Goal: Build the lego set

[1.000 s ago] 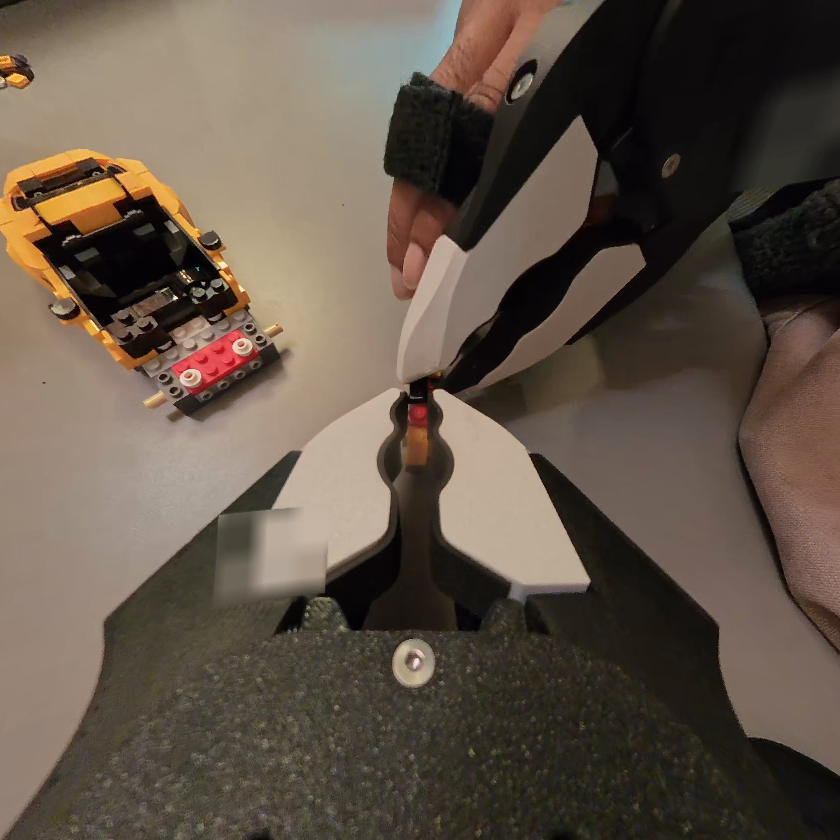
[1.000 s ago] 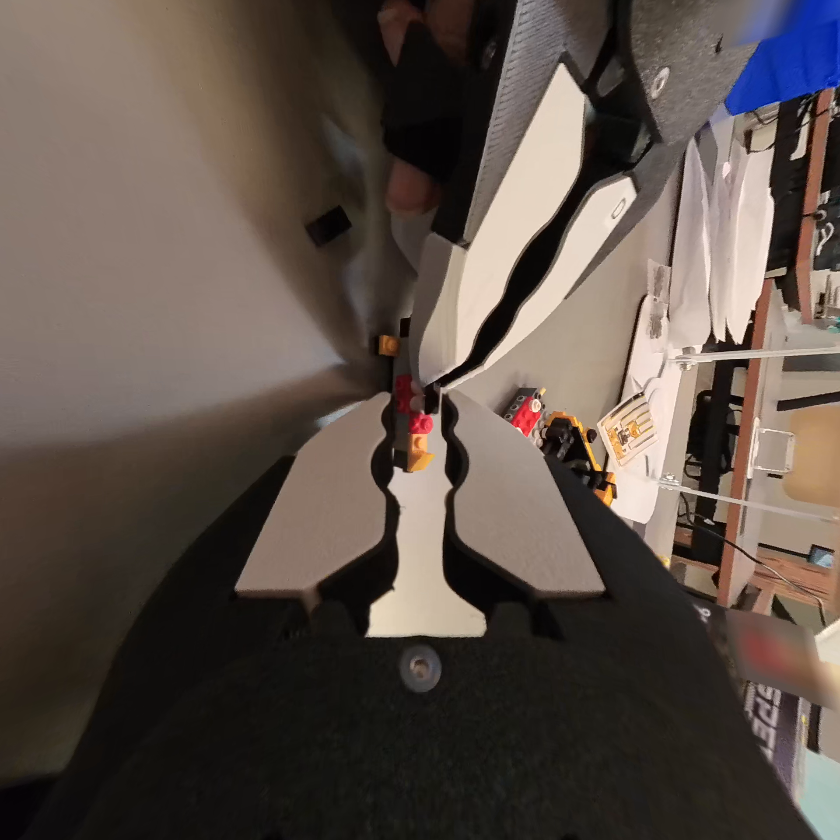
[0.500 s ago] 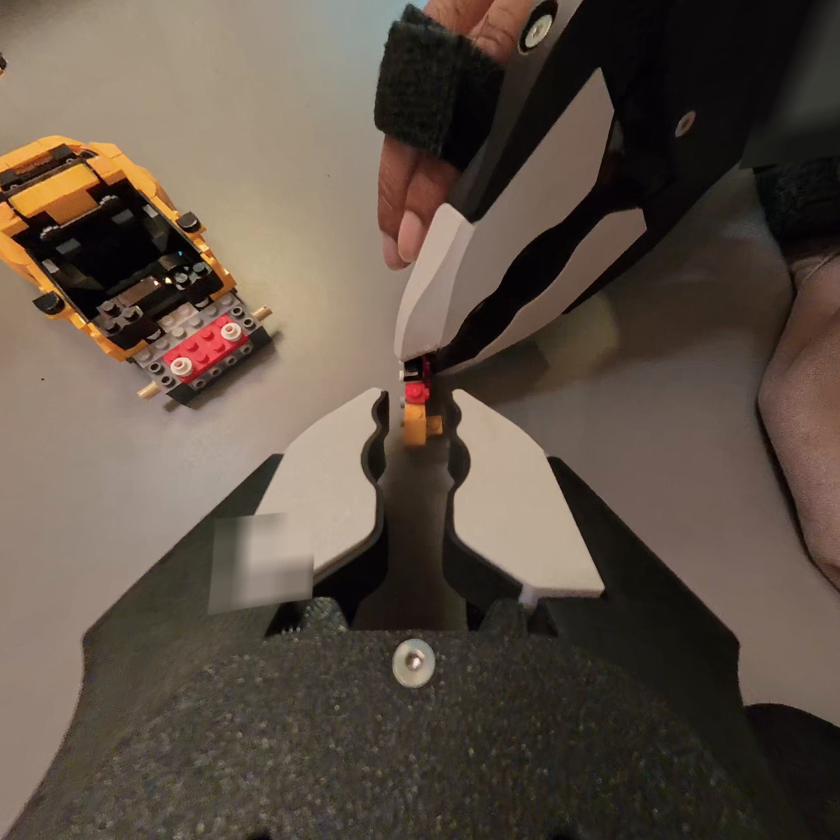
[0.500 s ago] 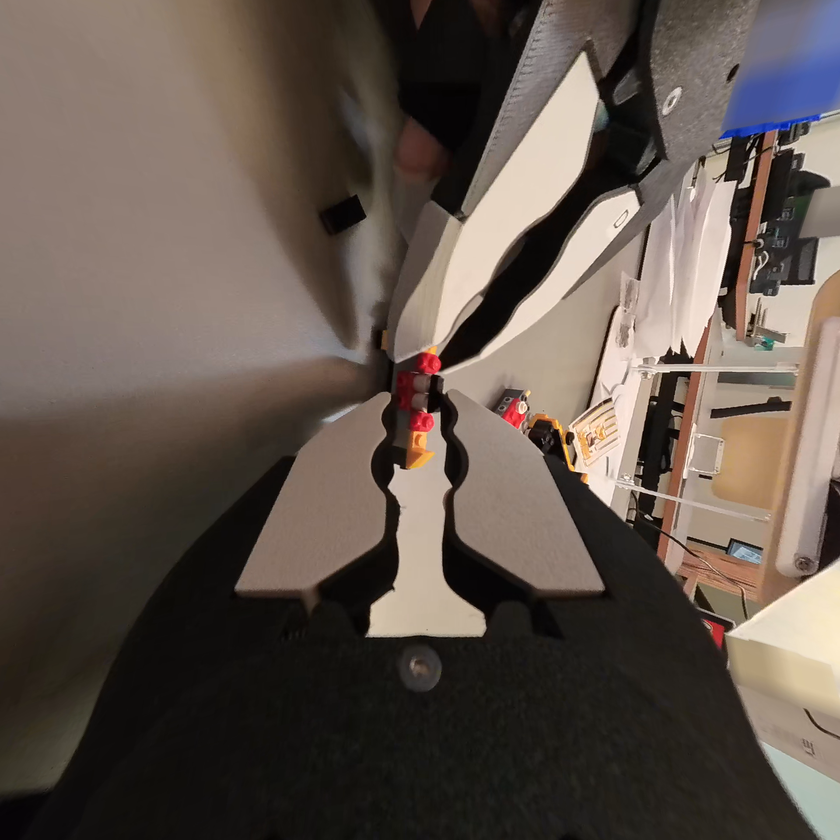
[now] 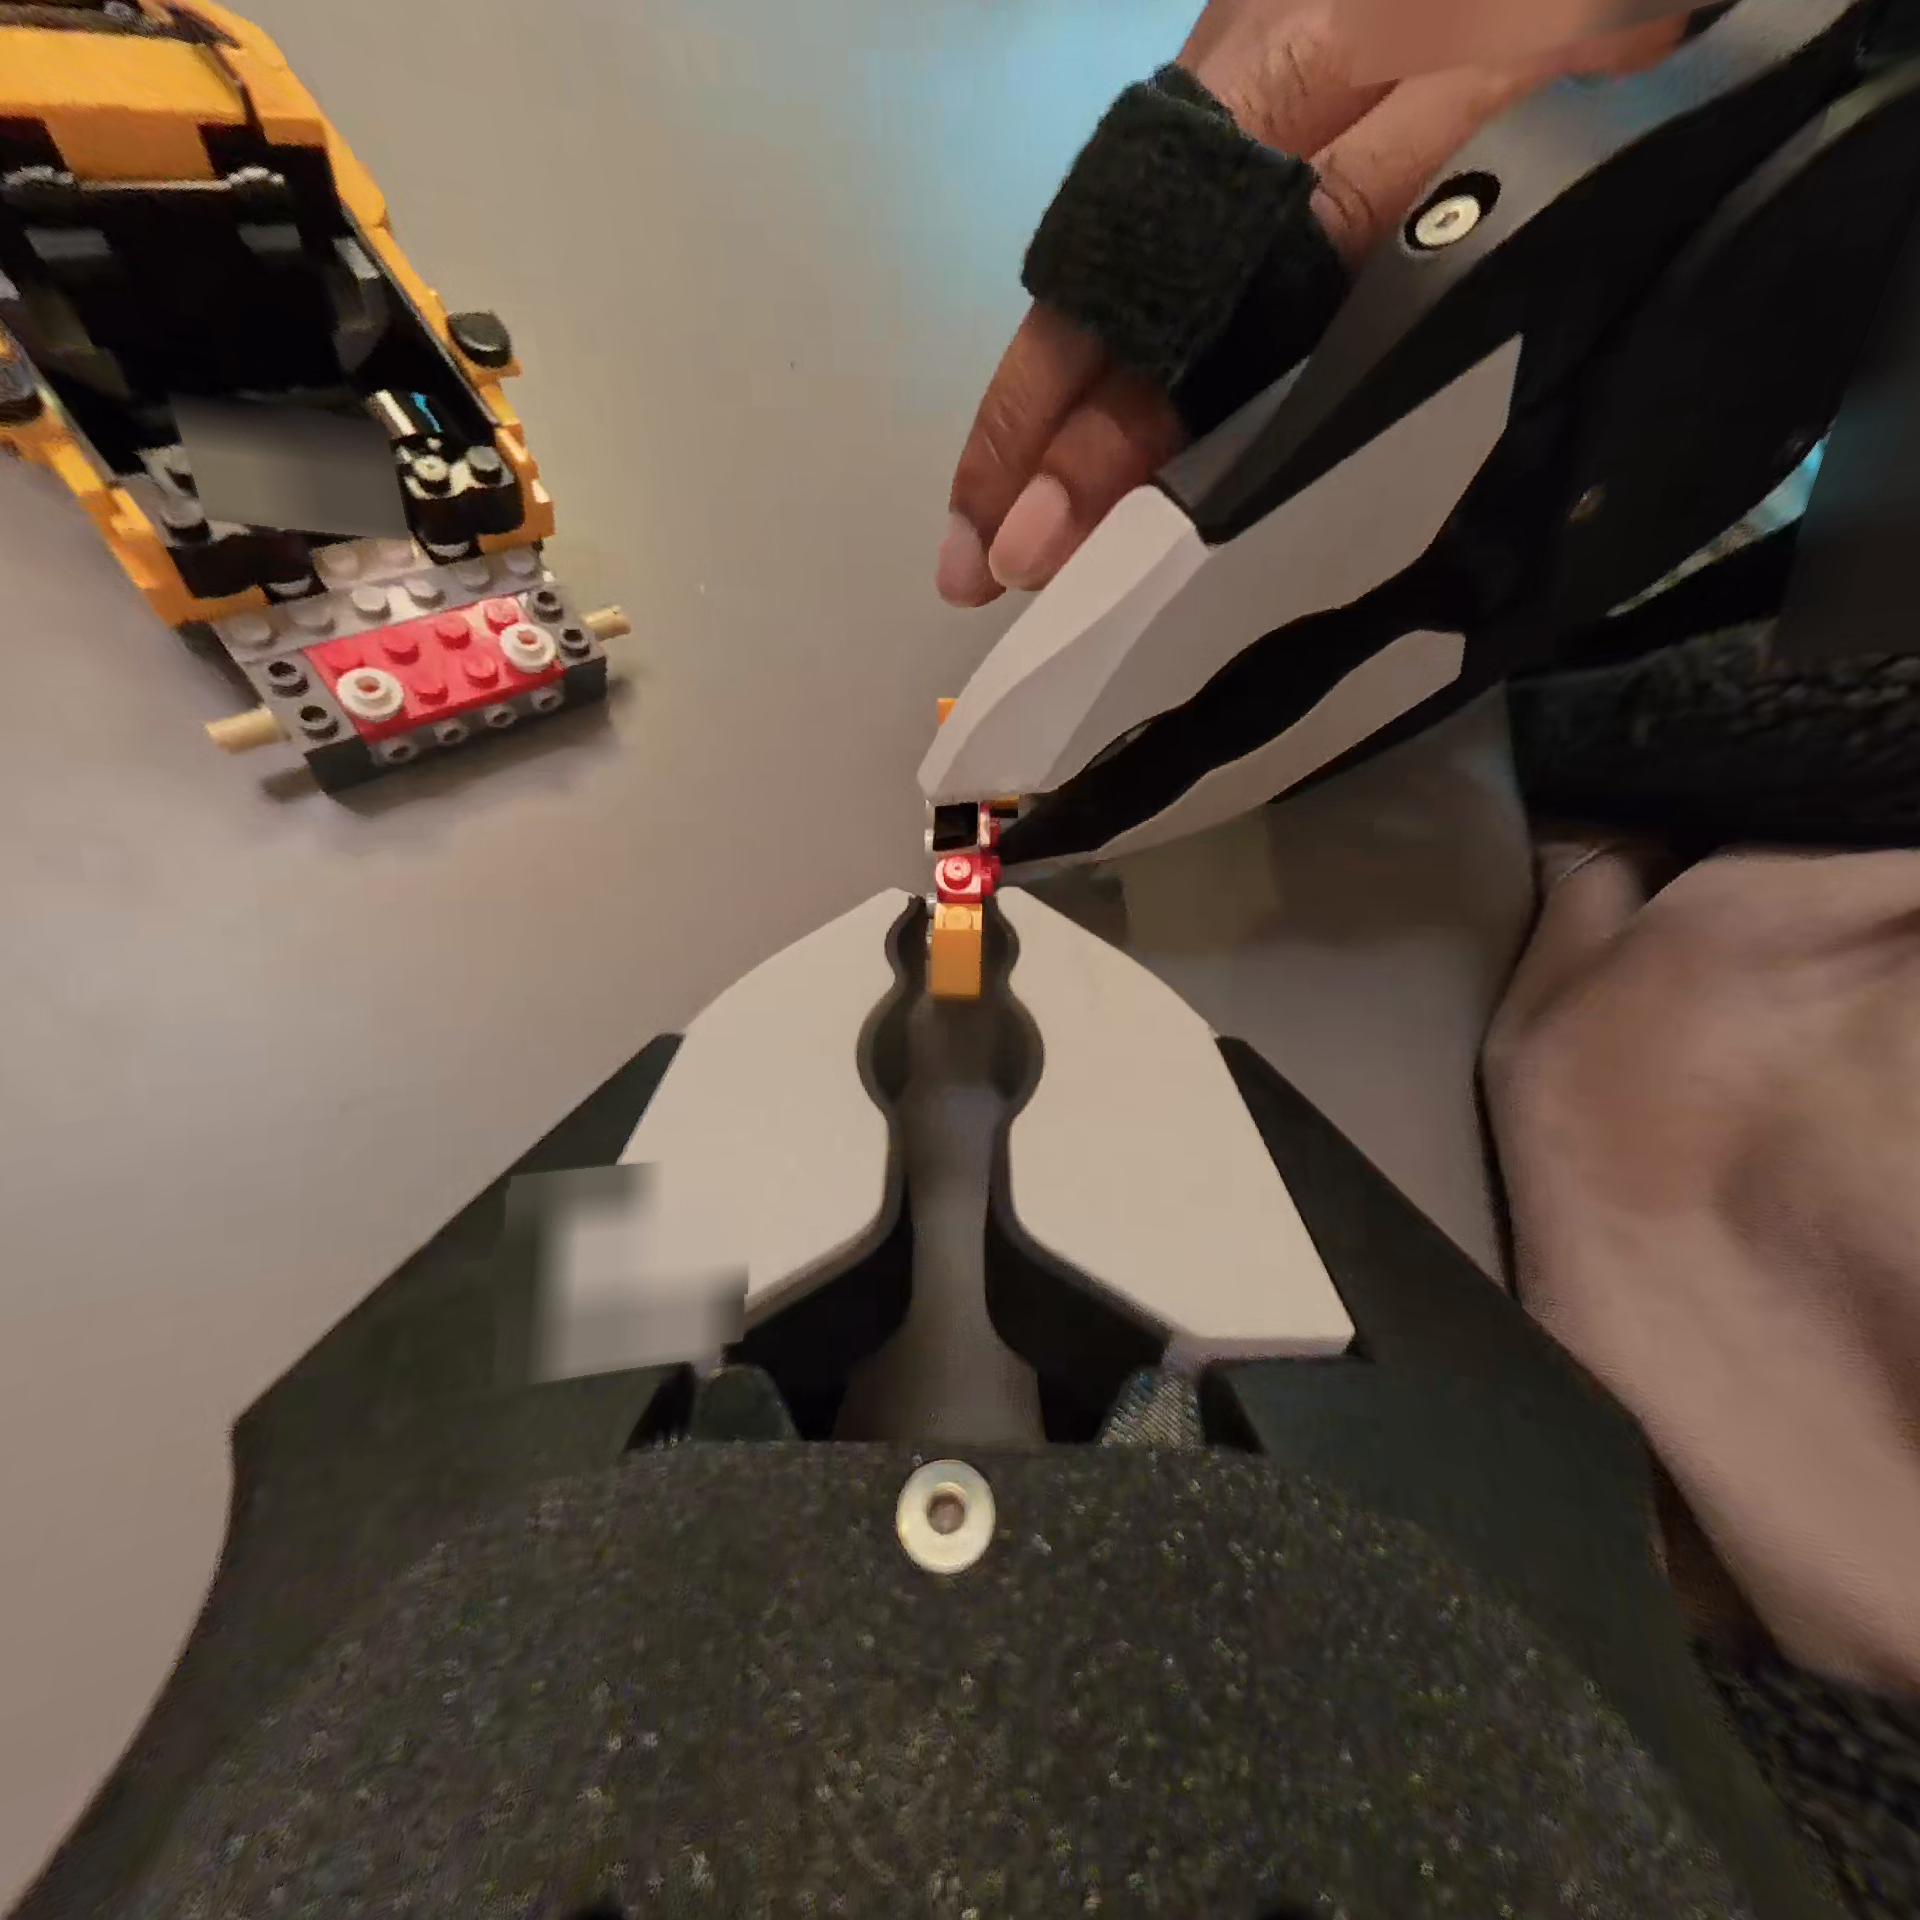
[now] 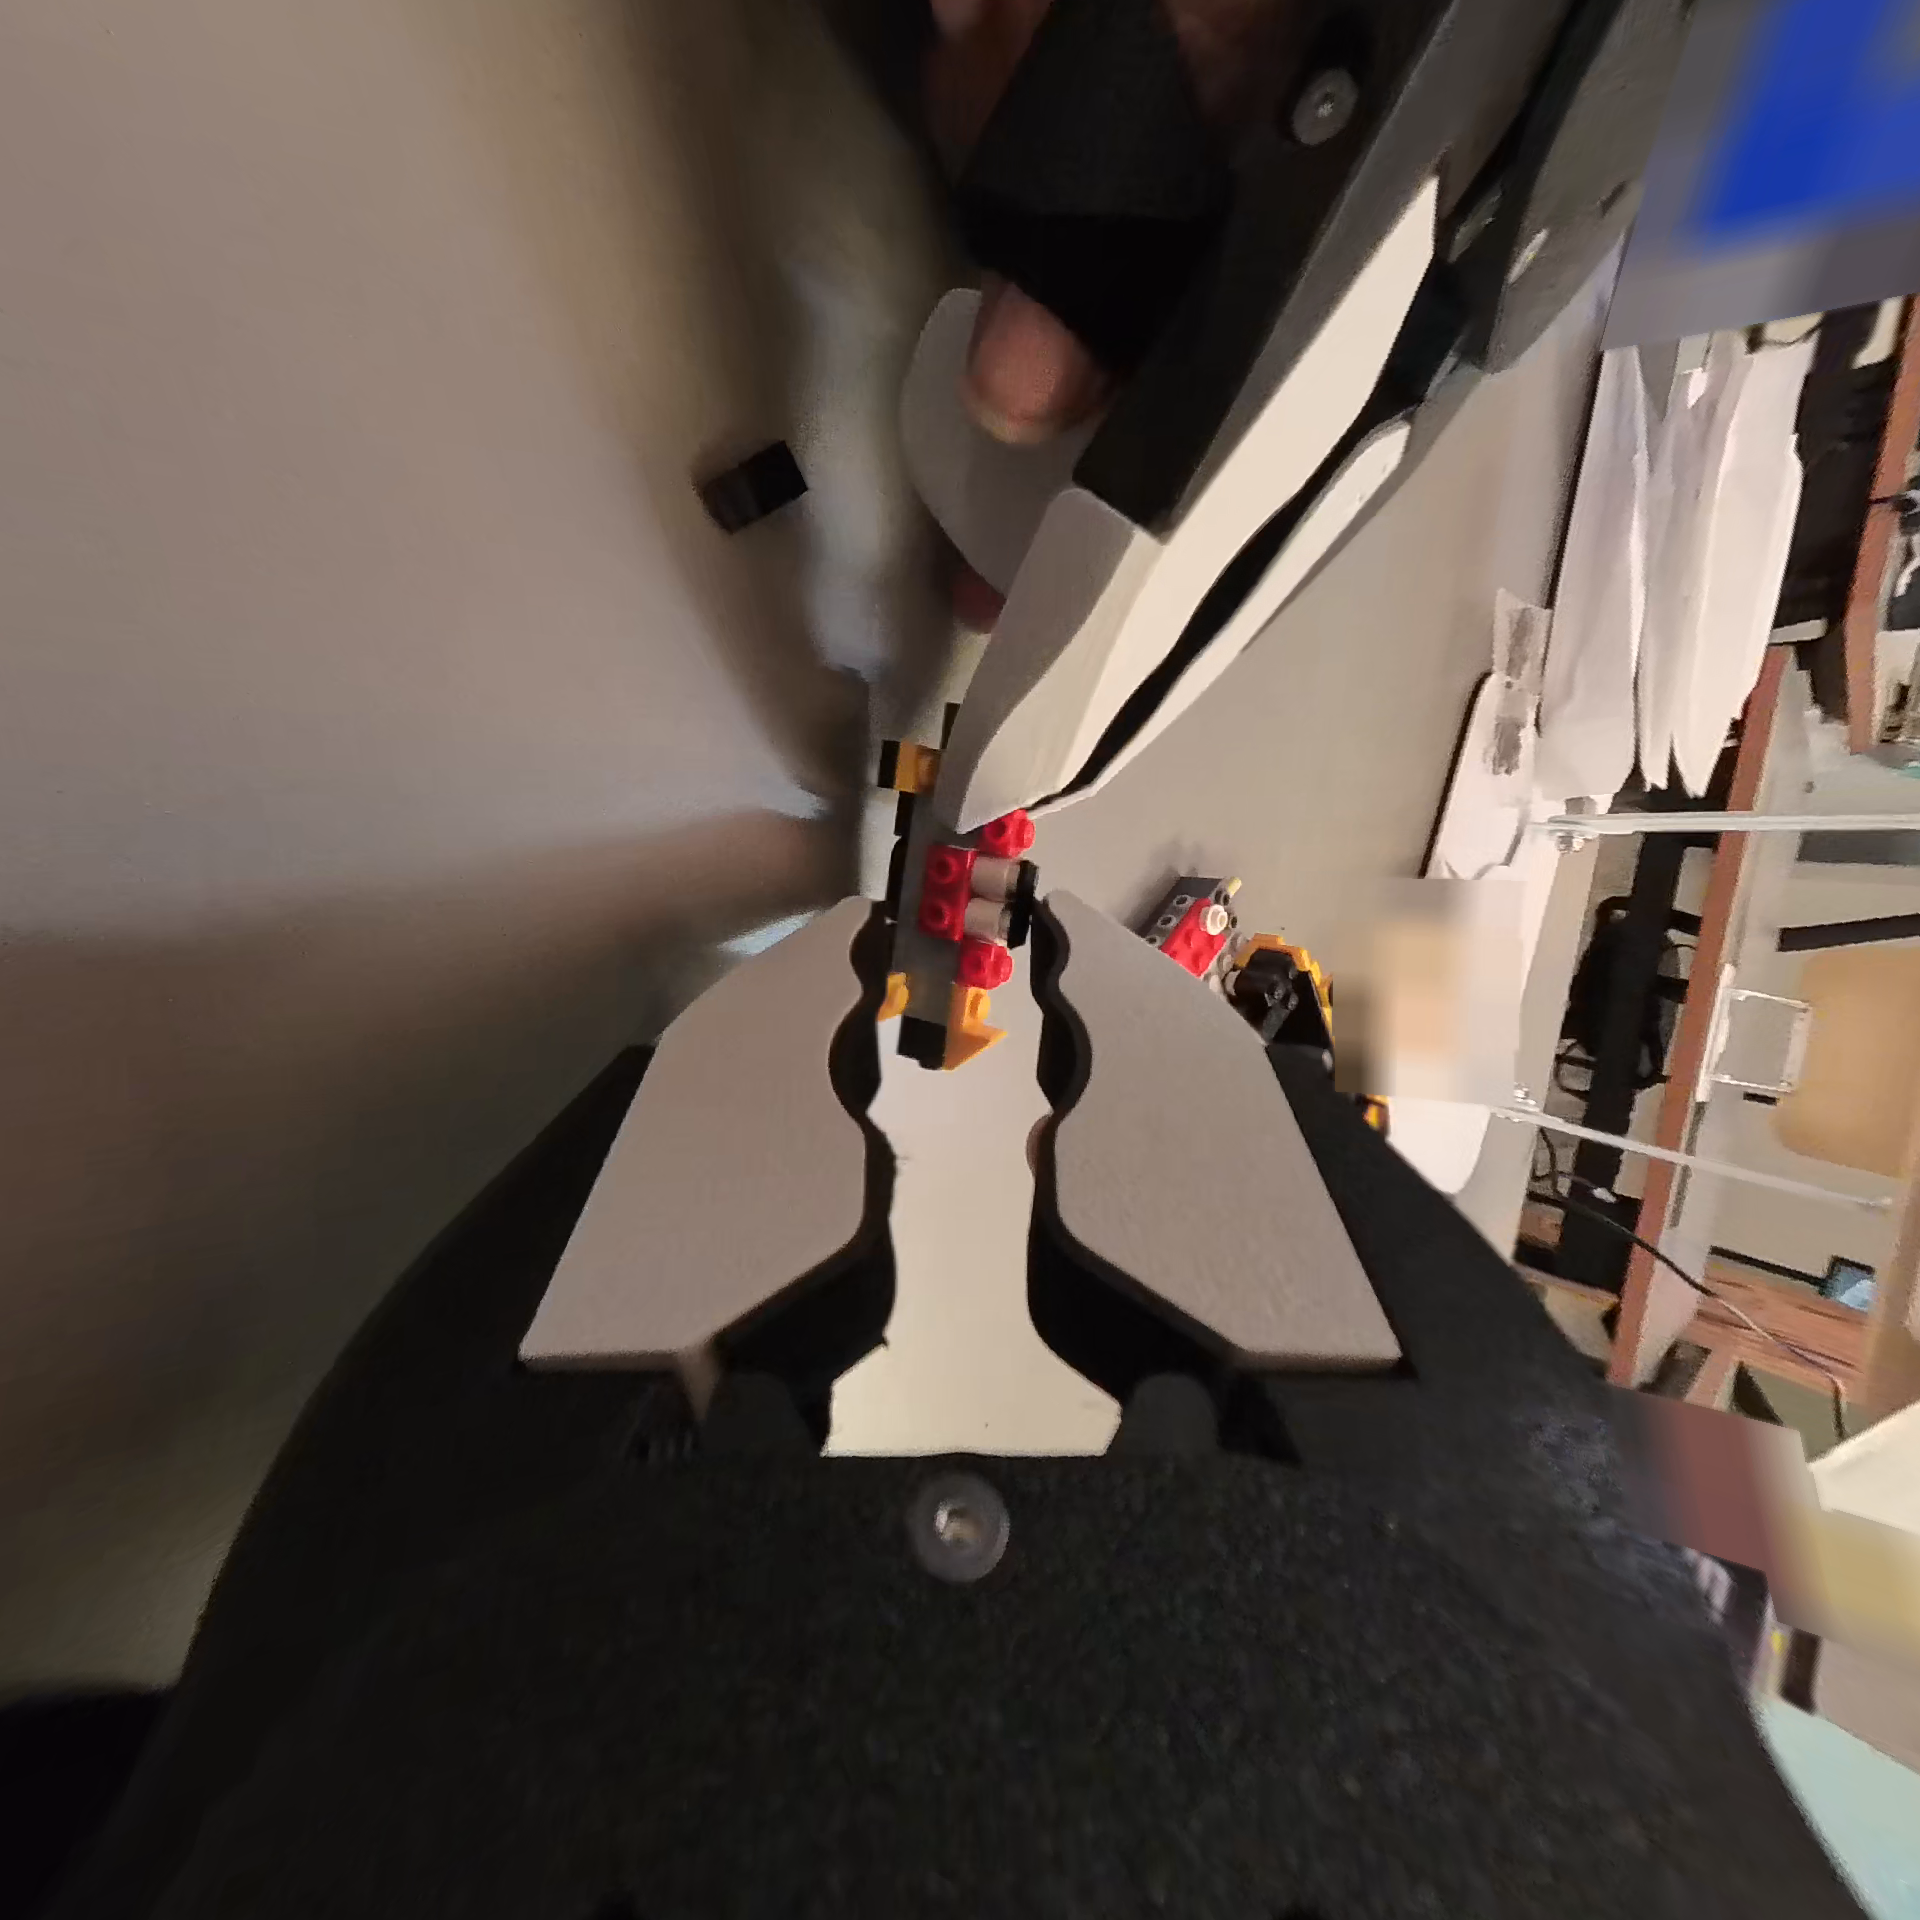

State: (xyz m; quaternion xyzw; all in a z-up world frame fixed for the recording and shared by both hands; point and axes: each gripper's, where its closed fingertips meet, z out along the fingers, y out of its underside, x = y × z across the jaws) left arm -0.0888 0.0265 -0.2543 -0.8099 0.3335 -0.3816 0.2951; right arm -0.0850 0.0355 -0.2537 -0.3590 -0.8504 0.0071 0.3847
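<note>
The left claw is clamped on the orange end of a small brick assembly, held above the grey table. The right claw, entering from 2 o'clock in the left wrist view, is closed on the black end of the same assembly. In the right wrist view the right claw grips the assembly, red studs facing 3 o'clock. The partly built orange car rests on the table at 10 o'clock, well apart
</note>
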